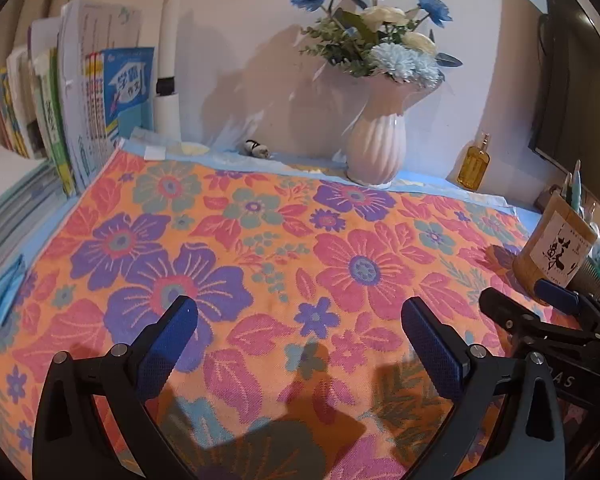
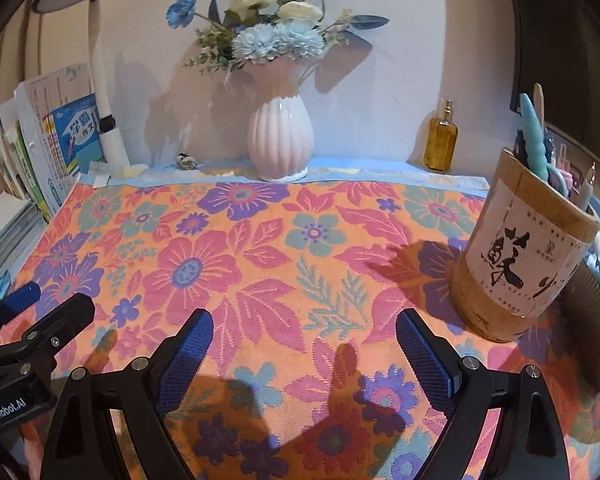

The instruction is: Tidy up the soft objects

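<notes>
A flowered towel point(image 1: 284, 248), orange with pink, purple and teal blooms, lies spread flat over the desk; it also fills the right wrist view point(image 2: 260, 248). My left gripper point(image 1: 300, 316) hangs open and empty just above its near half. My right gripper point(image 2: 304, 328) is open and empty too, above the towel's near right part. Each gripper shows at the edge of the other's view: the right one point(image 1: 548, 312) and the left one point(image 2: 40, 312).
A pink ribbed vase point(image 1: 376, 148) of blue and white flowers stands at the back by the wall. An amber bottle point(image 2: 442, 140) stands right of it. A bamboo pen holder point(image 2: 520, 256) sits on the towel's right edge. Books point(image 1: 80, 112) and a lamp post point(image 1: 168, 80) stand at left.
</notes>
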Tool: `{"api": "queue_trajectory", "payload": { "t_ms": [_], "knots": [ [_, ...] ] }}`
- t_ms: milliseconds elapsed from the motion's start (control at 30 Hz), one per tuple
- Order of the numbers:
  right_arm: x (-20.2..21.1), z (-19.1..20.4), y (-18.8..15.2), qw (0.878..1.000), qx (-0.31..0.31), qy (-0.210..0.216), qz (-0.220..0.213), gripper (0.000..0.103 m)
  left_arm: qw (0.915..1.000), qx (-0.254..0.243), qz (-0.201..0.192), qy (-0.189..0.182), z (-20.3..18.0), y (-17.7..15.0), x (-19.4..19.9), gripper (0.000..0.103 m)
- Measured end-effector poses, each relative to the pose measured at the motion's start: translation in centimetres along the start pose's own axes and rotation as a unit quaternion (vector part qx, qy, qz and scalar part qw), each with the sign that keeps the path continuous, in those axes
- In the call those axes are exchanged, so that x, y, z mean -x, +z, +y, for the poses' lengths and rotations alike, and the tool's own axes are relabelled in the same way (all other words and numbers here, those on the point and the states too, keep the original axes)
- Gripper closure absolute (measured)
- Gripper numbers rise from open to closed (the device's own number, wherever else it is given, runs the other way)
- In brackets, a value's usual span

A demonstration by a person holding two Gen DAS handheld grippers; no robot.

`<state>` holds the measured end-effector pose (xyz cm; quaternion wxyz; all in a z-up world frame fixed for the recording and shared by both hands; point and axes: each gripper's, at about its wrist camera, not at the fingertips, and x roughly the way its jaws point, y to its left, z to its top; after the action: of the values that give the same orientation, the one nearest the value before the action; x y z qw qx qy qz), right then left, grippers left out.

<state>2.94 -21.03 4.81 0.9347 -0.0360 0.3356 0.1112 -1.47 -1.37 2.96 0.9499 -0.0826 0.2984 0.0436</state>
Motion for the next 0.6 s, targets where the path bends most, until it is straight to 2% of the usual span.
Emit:
{"api": "queue_trajectory", "payload": {
  "t_ms": [600],
  "knots": [
    [-0.67, 0.04, -0.06, 1.0, 0.003, -0.009, 0.013, 0.011, 0.9998, -0.002, 0.017, -0.006, -0.23, -0.1, -0.55, 0.001]
  ]
}}
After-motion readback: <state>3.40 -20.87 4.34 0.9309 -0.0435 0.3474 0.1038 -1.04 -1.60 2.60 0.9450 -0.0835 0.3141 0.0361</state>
